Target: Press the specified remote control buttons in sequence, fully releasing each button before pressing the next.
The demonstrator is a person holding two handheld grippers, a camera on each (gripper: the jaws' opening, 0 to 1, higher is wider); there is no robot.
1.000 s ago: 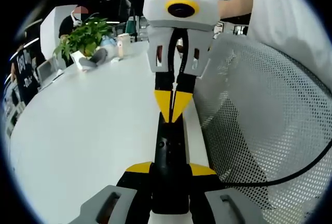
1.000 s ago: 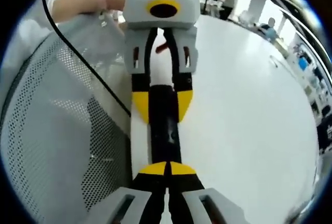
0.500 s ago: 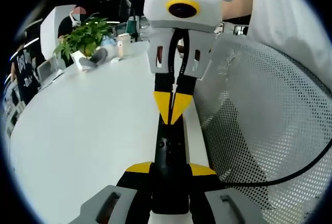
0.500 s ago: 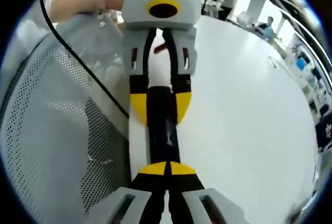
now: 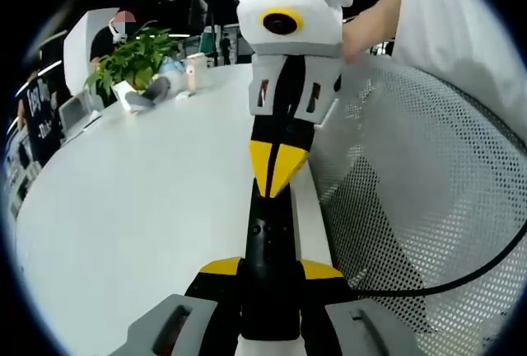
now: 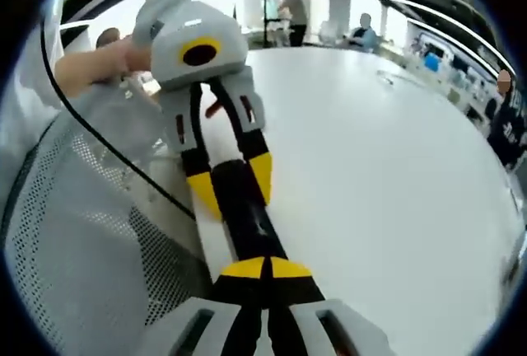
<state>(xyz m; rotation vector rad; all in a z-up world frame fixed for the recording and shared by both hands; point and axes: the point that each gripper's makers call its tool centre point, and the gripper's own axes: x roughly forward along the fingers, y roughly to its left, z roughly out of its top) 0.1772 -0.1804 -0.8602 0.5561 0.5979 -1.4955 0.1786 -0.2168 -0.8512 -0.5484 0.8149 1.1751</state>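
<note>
Gripping the remote (image 5: 269, 245) steady (above the table (image 5: 132, 208)), the left gripper (image 5: 269, 269) lets the clenched right gripper (image 6: 265, 267) press buttons.

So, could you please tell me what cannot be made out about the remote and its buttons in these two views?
- Left gripper view: the remote control is seen end-on; the left gripper covers its near end, and the buttons are too foreshortened to tell apart.
- Left gripper view: whether the right gripper touches a button cannot be told.
- Right gripper view: the right gripper hides the spot under its tips.
- Right gripper view: the remote's far end sits between the left gripper's jaws.
</note>
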